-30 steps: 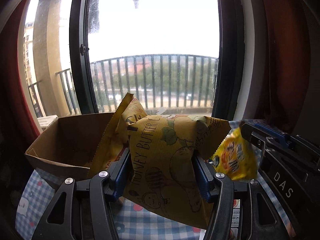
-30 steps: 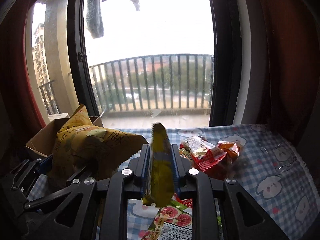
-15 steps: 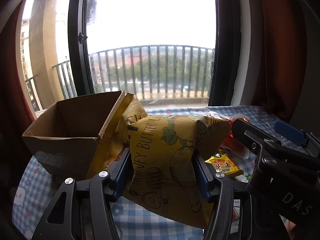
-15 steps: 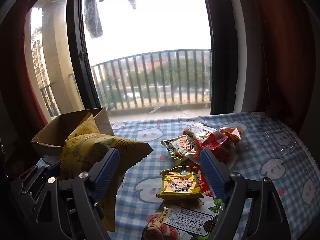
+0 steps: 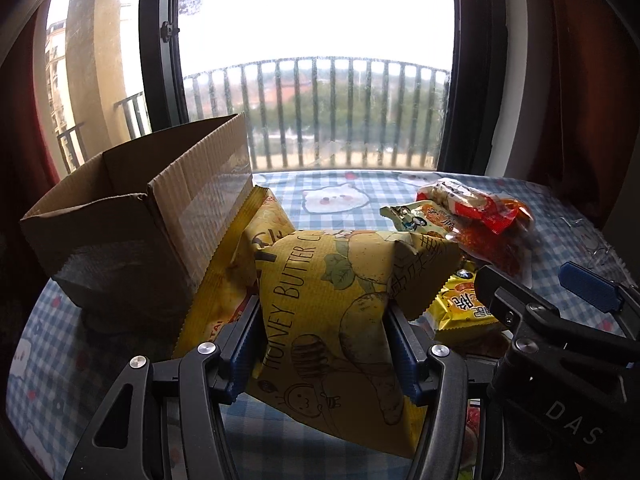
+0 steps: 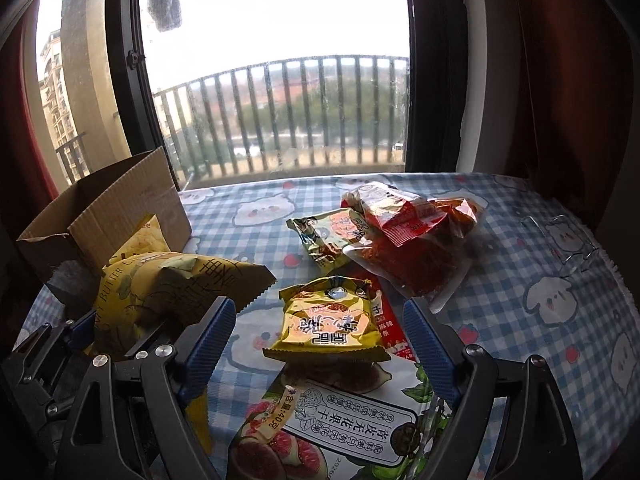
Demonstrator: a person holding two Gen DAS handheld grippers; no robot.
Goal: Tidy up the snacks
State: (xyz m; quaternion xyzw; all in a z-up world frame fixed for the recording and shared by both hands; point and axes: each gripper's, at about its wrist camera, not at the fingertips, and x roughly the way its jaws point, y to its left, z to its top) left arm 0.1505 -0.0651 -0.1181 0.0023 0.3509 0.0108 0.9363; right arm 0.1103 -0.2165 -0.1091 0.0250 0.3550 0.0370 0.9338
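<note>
Honey butter chip bag [image 5: 336, 320], yellow and crinkled, sits pinched between the 2 blue pads of the left gripper [image 5: 322, 344], held just beside the open cardboard box [image 5: 132, 216] with its upper corner against the box's near wall. Right gripper [image 6: 316, 344] has its fingers spread wide with nothing between them, hovering over a small yellow snack packet [image 6: 330, 326] that lies on a fig-printed pouch [image 6: 340, 428]. Farther out, red snack packets [image 6: 404, 236] are piled on the blue checked tablecloth [image 6: 540, 280] near the window [image 6: 272, 60].

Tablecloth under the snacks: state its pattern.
The tablecloth is blue-and-white checked with white cartoon animals and small red shapes; the right wrist view shows it best.
</note>
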